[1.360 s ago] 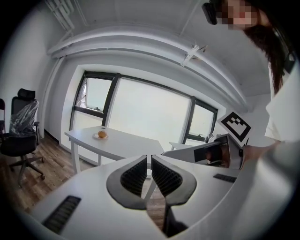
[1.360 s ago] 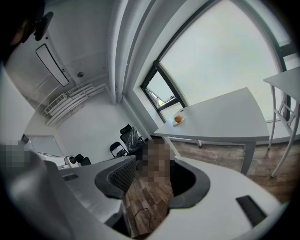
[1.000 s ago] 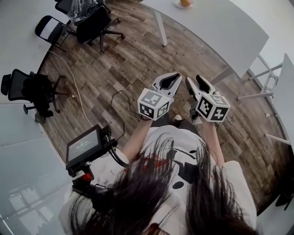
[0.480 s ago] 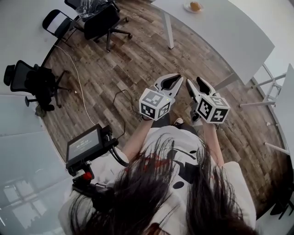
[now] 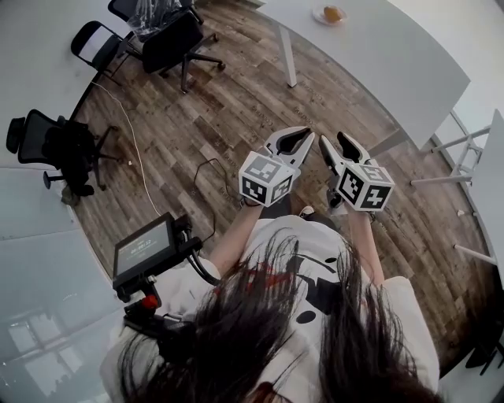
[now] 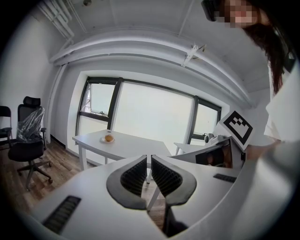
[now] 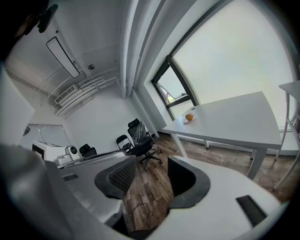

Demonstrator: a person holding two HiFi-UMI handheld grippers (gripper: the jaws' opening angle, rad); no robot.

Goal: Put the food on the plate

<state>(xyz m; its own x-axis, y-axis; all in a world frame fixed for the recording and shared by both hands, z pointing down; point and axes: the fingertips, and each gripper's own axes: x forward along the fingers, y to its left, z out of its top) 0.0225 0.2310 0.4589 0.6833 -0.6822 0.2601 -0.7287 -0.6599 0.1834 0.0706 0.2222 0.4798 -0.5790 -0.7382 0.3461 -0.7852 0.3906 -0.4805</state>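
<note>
An orange-brown piece of food [image 5: 334, 13] lies on a small white plate [image 5: 320, 16] at the far end of a white table [image 5: 378, 55], well away from both grippers. The left gripper view also shows the food [image 6: 108, 138], and so does the right gripper view, where the food [image 7: 189, 116] is small. I hold both grippers in front of my chest, above the wooden floor. My left gripper [image 5: 305, 134] [image 6: 149, 157] is shut and empty. The jaws of my right gripper [image 5: 331, 135] [image 7: 152, 161] stand a little apart with only floor showing between them.
Black office chairs stand at the far left [image 5: 169, 39] and left [image 5: 55, 149]. A cable [image 5: 206, 169] trails over the floor. A screen device [image 5: 146, 248] hangs at my left side. Another white table [image 5: 492, 149] with thin legs is on the right.
The head view has shifted slightly, so the table with the plate sits a little lower and further right in view. Both grippers keep their place and jaw stance.
</note>
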